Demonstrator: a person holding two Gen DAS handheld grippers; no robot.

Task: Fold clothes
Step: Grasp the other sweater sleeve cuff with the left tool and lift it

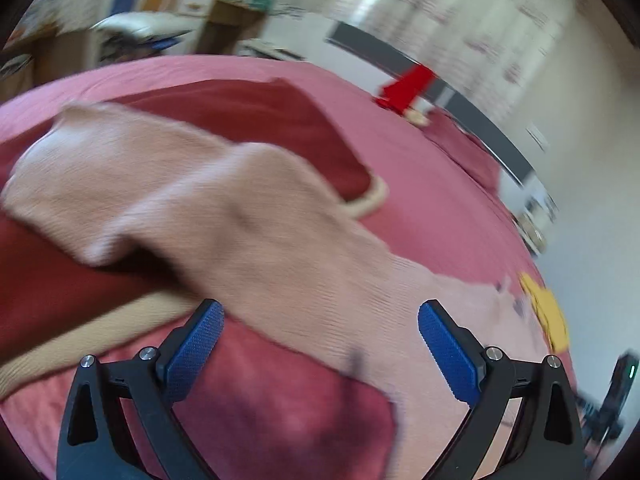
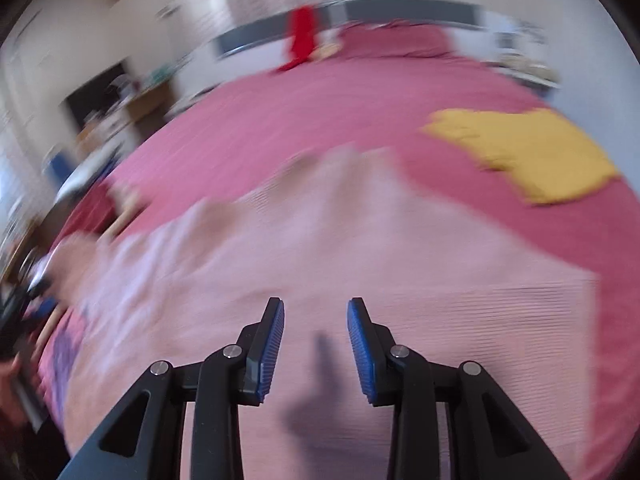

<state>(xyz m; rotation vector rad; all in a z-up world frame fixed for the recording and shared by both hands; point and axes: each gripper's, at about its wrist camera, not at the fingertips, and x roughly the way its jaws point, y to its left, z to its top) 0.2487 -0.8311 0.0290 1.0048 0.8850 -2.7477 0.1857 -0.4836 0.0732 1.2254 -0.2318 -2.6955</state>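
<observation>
A pale pink ribbed knit garment [image 2: 360, 248] sprawls across the pink bed [image 2: 320, 120]; left hand-held gripper [image 1: 320, 344] and right hand-held gripper [image 2: 316, 344] hover above, jaws apart. Soft, light, floppy: best pinched at hem corners.

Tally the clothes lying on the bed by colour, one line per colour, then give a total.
Pale pink: 1, the knit top spread in front of both grippers
Dark red with a cream hem: 1, the garment partly under the pink one
Yellow: 1, the garment off to the side
Bright red: 1, the item at the far end, too blurred to identify
Total: 4
</observation>
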